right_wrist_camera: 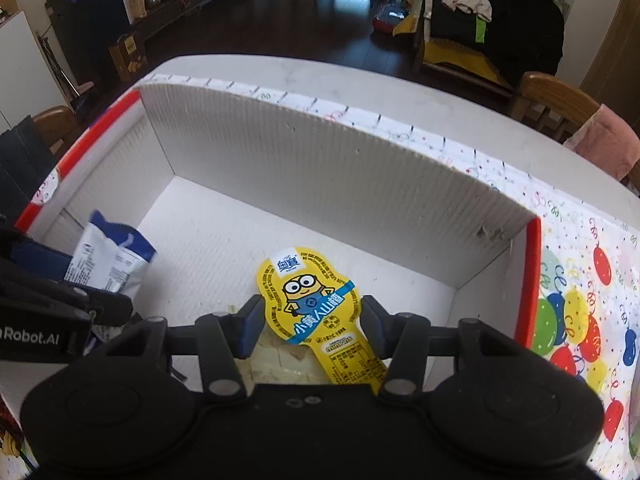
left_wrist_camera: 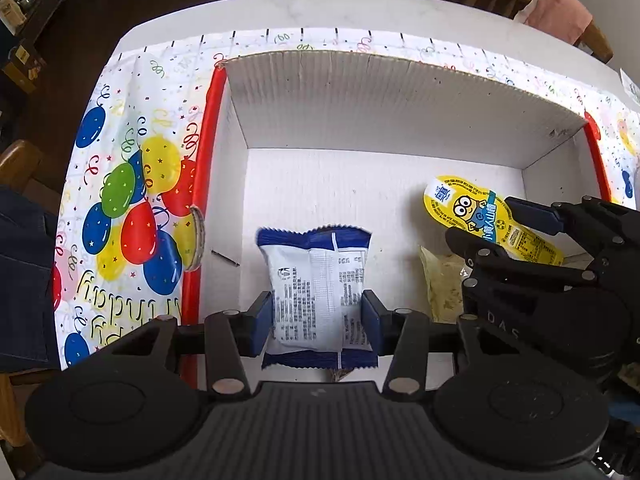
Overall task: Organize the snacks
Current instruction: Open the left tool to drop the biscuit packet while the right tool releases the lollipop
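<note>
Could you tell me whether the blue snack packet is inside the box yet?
Inside: the packet hangs between the box walls.

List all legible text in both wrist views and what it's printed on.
"小黄人山楂" on the blue band of the yellow Minions snack.
"minions" on that snack's stem.
"Robot.AI", start cut off, on the left claw body, seen from the right wrist view.
"D A S", partial, on the right claw body, seen from the left wrist view.
"irthday", upside down and partial, on the balloon tablecloth.
Blue-and-white snack packet: fine print too small to read.
</note>
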`<state>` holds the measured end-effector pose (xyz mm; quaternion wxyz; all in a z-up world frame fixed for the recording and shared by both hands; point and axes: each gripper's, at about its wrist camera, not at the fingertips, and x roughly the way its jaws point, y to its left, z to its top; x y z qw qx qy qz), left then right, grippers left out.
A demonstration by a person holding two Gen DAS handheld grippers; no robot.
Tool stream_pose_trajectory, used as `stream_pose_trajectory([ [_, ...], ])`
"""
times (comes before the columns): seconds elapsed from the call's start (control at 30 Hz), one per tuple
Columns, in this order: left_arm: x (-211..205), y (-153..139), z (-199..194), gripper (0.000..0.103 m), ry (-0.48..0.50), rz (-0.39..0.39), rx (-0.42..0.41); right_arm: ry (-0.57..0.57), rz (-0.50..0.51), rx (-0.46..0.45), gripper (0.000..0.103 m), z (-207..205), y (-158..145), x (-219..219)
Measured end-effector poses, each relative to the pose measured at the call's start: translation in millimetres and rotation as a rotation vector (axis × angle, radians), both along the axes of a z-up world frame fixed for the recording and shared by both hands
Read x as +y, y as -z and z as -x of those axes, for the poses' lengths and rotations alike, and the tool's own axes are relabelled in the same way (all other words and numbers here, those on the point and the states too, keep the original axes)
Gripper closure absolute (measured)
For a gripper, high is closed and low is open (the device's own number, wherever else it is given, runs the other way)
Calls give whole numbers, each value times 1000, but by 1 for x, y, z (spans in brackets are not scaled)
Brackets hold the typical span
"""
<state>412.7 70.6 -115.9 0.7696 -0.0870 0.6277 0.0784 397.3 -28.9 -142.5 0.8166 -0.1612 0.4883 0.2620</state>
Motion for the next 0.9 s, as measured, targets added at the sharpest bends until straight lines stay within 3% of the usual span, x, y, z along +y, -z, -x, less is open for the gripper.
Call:
stream_pose_trajectory([
  [0.43,-2,-8,3,56,5,3,-37,3,-19,21,51,2,-7,-4],
  [0.9,-2,-45,41,48,12,26,-155,23,-108,-55,41,34,-56,-26],
])
